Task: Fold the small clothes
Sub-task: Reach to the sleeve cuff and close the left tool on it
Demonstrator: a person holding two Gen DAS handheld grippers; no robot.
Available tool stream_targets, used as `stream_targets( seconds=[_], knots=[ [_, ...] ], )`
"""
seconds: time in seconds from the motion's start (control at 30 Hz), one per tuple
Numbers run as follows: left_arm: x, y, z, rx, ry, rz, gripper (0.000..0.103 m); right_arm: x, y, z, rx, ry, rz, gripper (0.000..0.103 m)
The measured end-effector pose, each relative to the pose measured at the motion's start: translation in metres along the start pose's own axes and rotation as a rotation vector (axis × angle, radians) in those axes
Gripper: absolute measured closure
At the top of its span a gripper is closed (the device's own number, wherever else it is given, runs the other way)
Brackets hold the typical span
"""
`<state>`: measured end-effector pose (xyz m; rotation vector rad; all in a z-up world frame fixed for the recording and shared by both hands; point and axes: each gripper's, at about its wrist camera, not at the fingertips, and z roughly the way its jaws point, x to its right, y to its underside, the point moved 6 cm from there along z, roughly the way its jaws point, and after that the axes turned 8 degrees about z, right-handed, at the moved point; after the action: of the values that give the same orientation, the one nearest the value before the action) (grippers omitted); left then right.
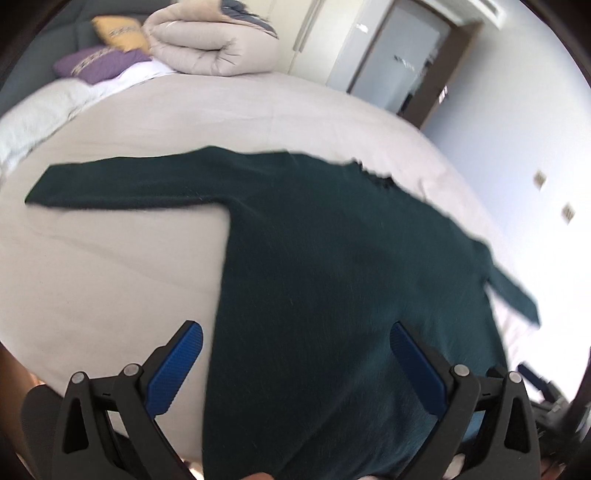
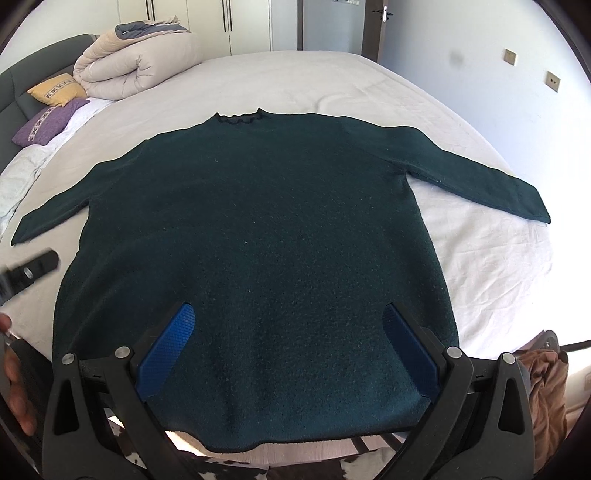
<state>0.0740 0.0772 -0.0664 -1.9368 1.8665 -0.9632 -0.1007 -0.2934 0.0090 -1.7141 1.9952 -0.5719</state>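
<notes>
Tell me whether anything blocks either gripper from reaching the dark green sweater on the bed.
Nothing visible does. The dark green knit sweater lies spread flat on the white bed sheet. The open right gripper hangs right over its hem, and the open left gripper over its left side. The folded beige duvet sits far off.

Home bedroom; bed, rolled duvet, wardrobe doors

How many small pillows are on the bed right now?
2: a yellow pillow beside the rolled duvet, and a purple pillow just in front of it. Others may hide behind the duvet.
</notes>
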Motion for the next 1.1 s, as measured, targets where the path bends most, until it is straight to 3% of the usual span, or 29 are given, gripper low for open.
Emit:
stream_targets(
  seconds=[0.1,0.23,0.47,0.57,0.6,0.7,0.73,0.8,1.1],
  knots=[
    [-0.022,-0.004,-0.003,0.022,0.094,-0.163,0.000,-0.003,-0.003,0.002,-0.001,-0.005,-0.005,0.000],
    [-0.051,0.002,0.010,-0.067,0.131,-0.266,0.000,-0.004,-0.005,0.006,-0.007,-0.006,-0.010,0.000],
    [-0.150,-0.011,-0.006,0.056,0.099,-0.539,0.000,-0.002,-0.006,0.015,-0.027,0.005,-0.007,0.000],
    [-0.205,-0.024,-0.028,0.207,0.094,-0.688,0.002,-0.003,-0.005,0.021,-0.037,0.012,-0.011,0.000],
    [-0.225,-0.030,-0.036,0.267,0.083,-0.736,0.006,-0.004,-0.004,0.024,-0.042,0.015,-0.013,0.000],
    [-0.263,-0.044,-0.038,0.344,0.075,-0.825,0.022,-0.007,-0.002,0.031,-0.058,0.016,-0.016,0.000],
    [-0.275,-0.048,-0.033,0.354,0.088,-0.862,0.029,-0.009,-0.002,0.033,-0.063,0.016,-0.018,0.000],
    [-0.292,-0.055,-0.017,0.352,0.125,-0.922,0.034,-0.013,-0.001,0.038,-0.072,0.019,-0.030,0.000],
    [-0.342,-0.031,0.024,0.352,0.090,-1.183,0.034,-0.018,-0.003,0.052,-0.089,0.042,-0.031,0.000]
  ],
)
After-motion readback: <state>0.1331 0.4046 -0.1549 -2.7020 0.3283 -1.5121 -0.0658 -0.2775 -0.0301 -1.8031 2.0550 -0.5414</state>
